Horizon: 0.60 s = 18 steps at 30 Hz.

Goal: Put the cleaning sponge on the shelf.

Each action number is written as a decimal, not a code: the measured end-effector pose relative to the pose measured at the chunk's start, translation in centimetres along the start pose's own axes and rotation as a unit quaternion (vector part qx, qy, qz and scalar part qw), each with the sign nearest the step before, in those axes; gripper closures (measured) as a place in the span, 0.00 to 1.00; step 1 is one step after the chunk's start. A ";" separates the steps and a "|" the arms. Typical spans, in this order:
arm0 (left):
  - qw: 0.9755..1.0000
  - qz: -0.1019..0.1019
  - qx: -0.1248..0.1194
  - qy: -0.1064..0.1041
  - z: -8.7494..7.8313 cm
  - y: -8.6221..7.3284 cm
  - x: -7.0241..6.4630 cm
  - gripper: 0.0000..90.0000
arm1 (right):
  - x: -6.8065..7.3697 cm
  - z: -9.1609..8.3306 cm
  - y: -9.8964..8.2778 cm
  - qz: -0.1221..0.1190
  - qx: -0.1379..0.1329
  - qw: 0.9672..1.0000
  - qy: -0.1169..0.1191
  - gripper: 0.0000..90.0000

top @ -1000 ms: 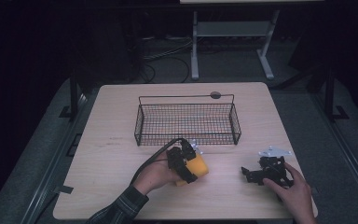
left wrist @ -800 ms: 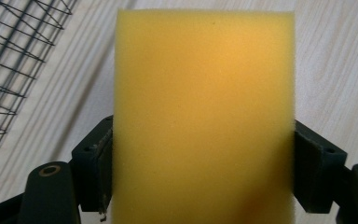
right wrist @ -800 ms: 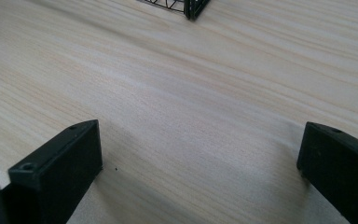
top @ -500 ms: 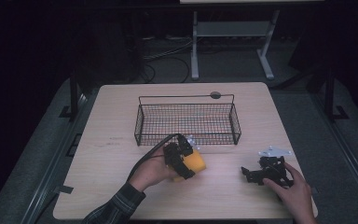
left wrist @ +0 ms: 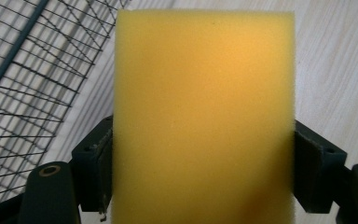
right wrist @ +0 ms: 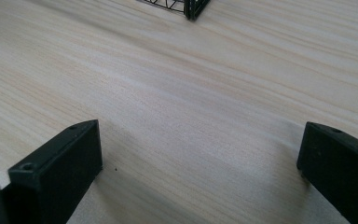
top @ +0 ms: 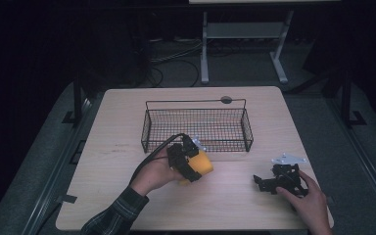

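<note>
High view, lower centre: left gripper jaws clench the yellow foam sponge block; right gripper jaws spread wide, lower right

In the left gripper view the yellow sponge runs off the bottom edge and covers most of the table behind it; the wire basket is cut by the left and top edges. In the right gripper view, the basket's corner alone pokes in at the top edge; in the high view, the person's right hand is cut off at the bottom edge.
</note>
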<state>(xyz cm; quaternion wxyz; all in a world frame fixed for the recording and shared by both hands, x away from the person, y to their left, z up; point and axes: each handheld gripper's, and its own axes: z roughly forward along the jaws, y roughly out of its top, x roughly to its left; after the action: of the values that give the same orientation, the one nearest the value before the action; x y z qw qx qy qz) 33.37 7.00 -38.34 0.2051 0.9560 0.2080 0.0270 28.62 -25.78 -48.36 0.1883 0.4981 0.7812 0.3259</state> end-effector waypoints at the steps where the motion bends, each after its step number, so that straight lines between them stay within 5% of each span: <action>1: 1.000 -0.001 0.000 0.001 -0.2 0.0 0.1 0.25 | 0.0 0.0 0.0 0.000 0.000 1.000 0.000 0.00; 18: 1.000 -0.003 -0.005 0.004 -2.0 0.7 1.5 0.25 | 0.0 0.0 0.0 -0.001 -0.001 1.000 -0.001 0.00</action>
<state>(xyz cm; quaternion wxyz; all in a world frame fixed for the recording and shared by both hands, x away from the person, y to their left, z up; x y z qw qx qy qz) 34.78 7.81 -36.24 0.2089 0.9542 0.2118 0.0315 28.63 -25.79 -48.37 0.1902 0.4974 0.7813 0.3256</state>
